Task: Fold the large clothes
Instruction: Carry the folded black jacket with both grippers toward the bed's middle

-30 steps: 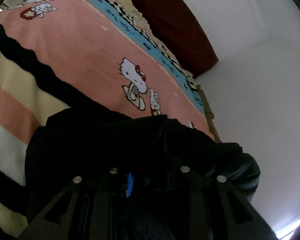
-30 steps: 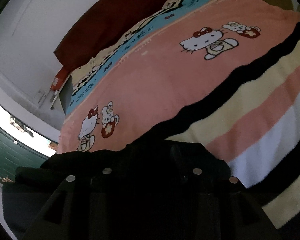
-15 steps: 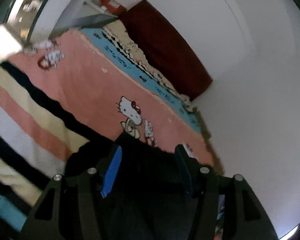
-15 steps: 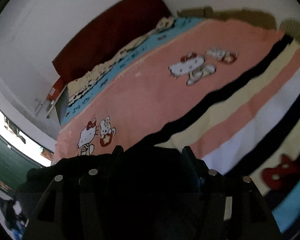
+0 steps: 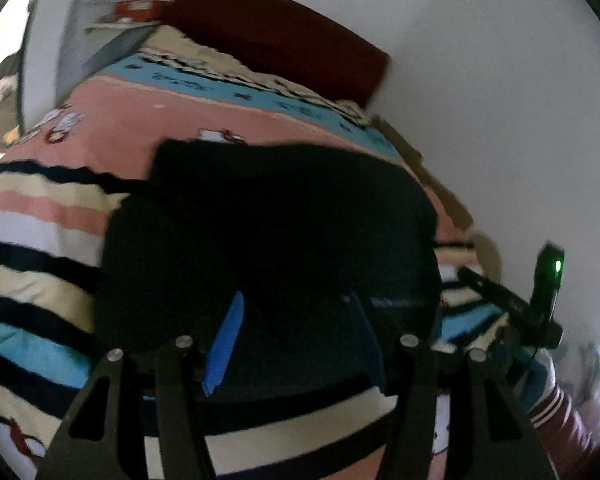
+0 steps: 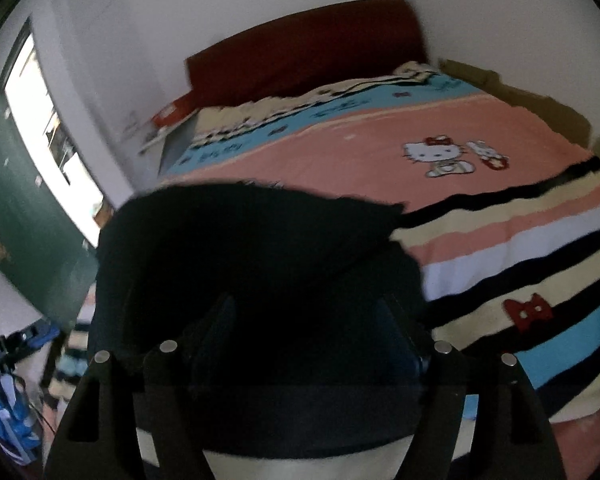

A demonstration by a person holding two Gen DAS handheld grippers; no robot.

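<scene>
Fingers of both the left gripper (image 5: pixel 298 344) and right gripper (image 6: pixel 314 336) stand spread, holding nothing, above the black garment (image 5: pixel 268 240) lying ahead on the bed (image 6: pixel 380 148); bare blanket beyond.

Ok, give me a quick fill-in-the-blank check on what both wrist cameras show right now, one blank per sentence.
1. The garment lying on the bed is ____ in colour.
2. The jaws of the left gripper stand ____, gripping nothing.
3. The cartoon cat is printed on the ____ band of the blanket.
4. The headboard against the wall is dark ____.

Missing words: black; open; pink; red
</scene>
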